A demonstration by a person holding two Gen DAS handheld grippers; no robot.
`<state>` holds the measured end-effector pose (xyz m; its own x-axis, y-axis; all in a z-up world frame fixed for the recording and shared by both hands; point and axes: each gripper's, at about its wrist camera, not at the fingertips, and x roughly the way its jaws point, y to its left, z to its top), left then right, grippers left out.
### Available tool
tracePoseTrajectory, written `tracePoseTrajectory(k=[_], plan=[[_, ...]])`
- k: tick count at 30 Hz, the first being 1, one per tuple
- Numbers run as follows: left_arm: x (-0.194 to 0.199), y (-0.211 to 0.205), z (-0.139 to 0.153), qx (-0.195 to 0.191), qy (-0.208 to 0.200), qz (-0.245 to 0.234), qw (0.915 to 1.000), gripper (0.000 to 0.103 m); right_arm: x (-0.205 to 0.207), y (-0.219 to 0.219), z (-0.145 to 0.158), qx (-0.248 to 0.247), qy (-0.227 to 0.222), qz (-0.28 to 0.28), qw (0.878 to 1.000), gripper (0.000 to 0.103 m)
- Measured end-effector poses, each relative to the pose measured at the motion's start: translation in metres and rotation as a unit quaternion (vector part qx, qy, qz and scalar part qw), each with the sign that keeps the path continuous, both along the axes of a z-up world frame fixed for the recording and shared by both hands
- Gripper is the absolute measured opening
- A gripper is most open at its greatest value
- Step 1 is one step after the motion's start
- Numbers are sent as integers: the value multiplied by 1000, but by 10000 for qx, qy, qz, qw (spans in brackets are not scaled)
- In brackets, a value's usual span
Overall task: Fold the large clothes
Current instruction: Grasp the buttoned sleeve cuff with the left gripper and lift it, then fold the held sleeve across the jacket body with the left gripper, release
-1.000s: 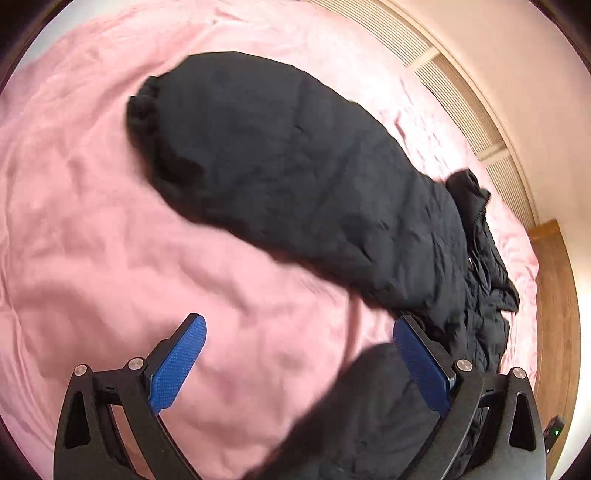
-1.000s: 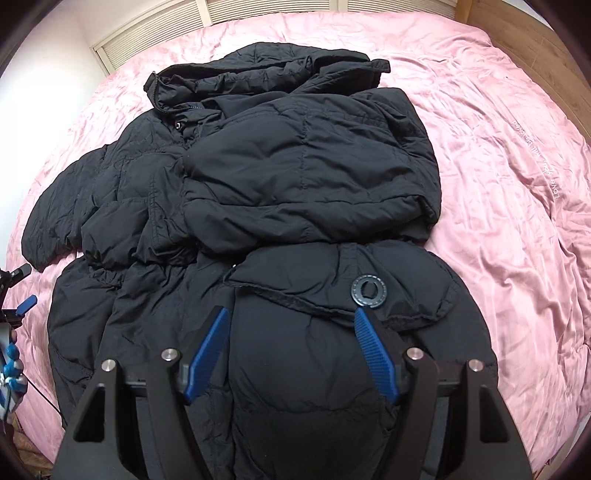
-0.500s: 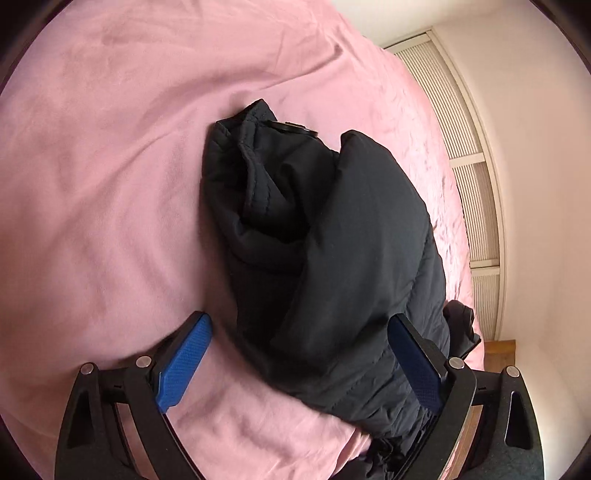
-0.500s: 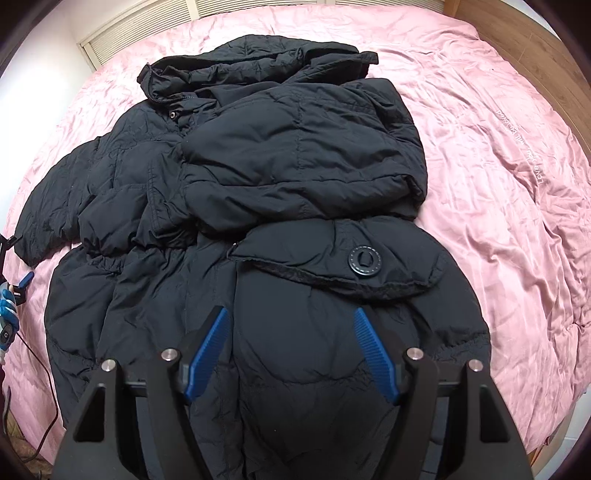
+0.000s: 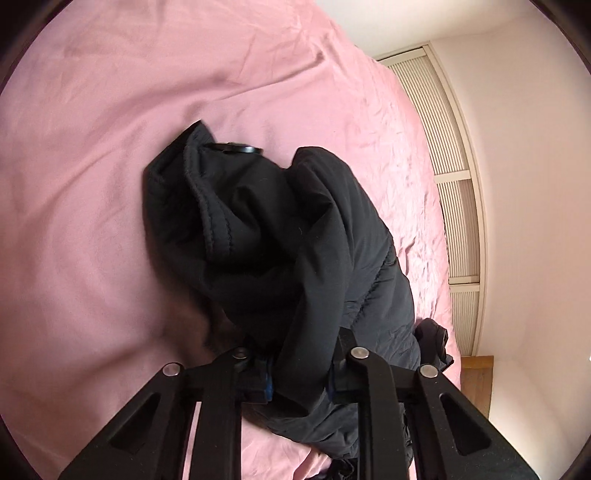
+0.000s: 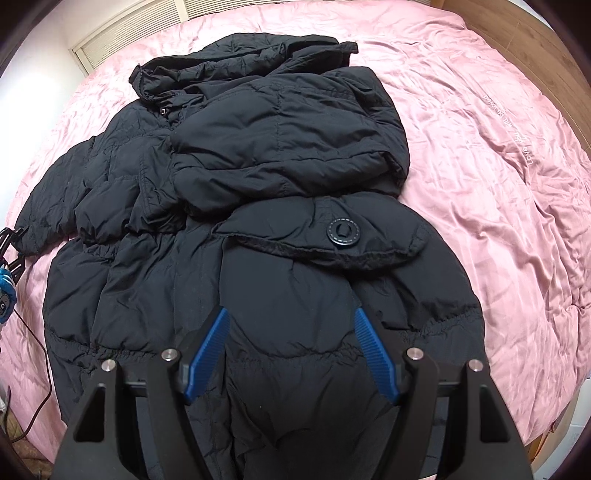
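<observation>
Two tools are in play. In my left wrist view the left tool (image 5: 299, 380) sits at lower centre, its jaws drawn in tight on a bunched fold of the black puffer coat (image 5: 280, 258), which rises from the jaws toward the middle of the frame. In my right wrist view the right tool (image 6: 291, 350) hangs at bottom centre with its blue pads (image 6: 375, 354) spread wide, holding nothing, just above the coat's lower panel. The coat (image 6: 236, 206) lies across the pink bed (image 6: 498, 155), hood at the upper centre, one sleeve already laid over the chest, a flap with a round button (image 6: 342, 230) near mid-frame.

Risks, as I judge them: the padded fabric is slick and thick, so the gathered fold may slide out of the left jaws if I pull fast; dragging it could also disturb the sleeve already folded. A cable (image 6: 37, 402) at the lower left edge might snag.

Room: open bedding lies to the right of the coat; the bed's edge and wooden floor (image 6: 532, 33) show at upper right, a slatted panel (image 6: 140, 22) at upper left.
</observation>
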<state>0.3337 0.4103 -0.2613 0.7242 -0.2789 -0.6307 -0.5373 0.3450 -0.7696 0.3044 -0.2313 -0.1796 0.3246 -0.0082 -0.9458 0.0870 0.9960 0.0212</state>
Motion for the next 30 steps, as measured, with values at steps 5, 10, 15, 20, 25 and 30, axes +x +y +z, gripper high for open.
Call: tracePoseTrajectory(k=[5,10,15,20,25,30], plan=[[4,-21,39,518,-70,-246,9983,11,-5,-10,-6,240,-99,-41,9997,70],[14,-58,79,967,-264,-635,9929,10,-9,-30,-14,475,-149,-254,9984,70],[26,-117,117,1338,-638,-1180,9819,10,-15,-59,-14,465,-162,-367,9981,70],[41,-175,144,1489,-942,-1672,9701,9,-14,-86,-7,441,-286,-475,9975,70],[54,-232,154,1518,-1094,-2149,9586,9,-14,-101,-3,439,-340,-429,9975,70],[76,-287,150,1548,-1059,-2590,9475,9,-18,-115,-5,469,-344,-499,9971,70]])
